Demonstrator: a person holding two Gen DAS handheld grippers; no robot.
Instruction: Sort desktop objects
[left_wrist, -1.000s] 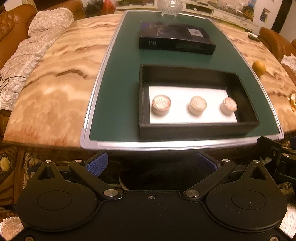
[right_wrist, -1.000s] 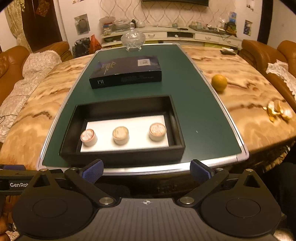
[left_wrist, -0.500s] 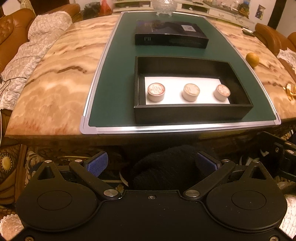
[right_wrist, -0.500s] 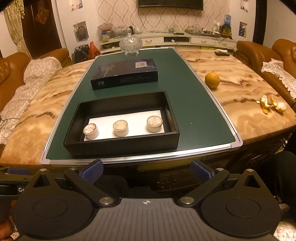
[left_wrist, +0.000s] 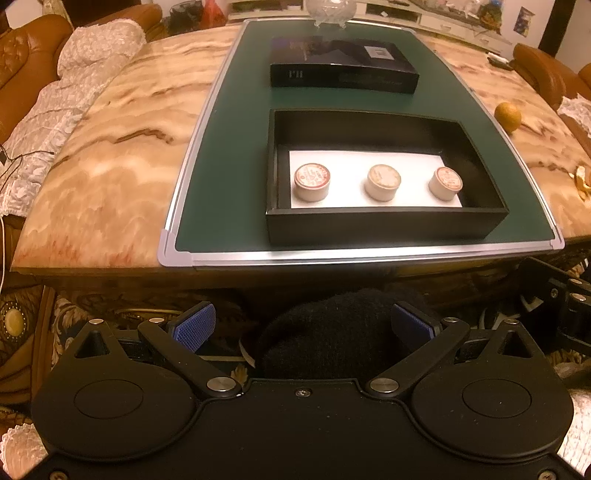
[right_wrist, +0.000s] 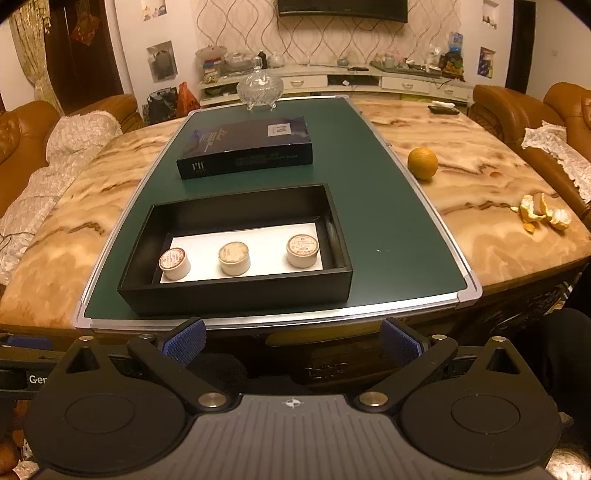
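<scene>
An open black box (left_wrist: 376, 229) (right_wrist: 236, 293) sits on a green mat (left_wrist: 229, 166) (right_wrist: 376, 221) near the table's front edge. Inside, on white paper, stand three small round tins in a row: left (left_wrist: 312, 181) (right_wrist: 174, 263), middle (left_wrist: 382, 181) (right_wrist: 233, 257), right (left_wrist: 445, 182) (right_wrist: 302, 250). A dark box lid (left_wrist: 343, 72) (right_wrist: 245, 146) lies behind the box. My left gripper (left_wrist: 303, 326) is open and empty, below and in front of the table edge. My right gripper (right_wrist: 293, 341) is open and empty, also short of the table edge.
An orange (right_wrist: 422, 163) (left_wrist: 508, 116) and orange peel (right_wrist: 541, 212) lie on the marble table (right_wrist: 498, 236) to the right. A glass lidded bowl (right_wrist: 259, 86) stands at the mat's far end. Sofas flank the table. A dark-clothed knee (left_wrist: 332, 339) lies between the left fingers.
Both grippers have drawn back from the table and away from the box over the last second. Their jaws stay open. The box, tins and lid have not moved.
</scene>
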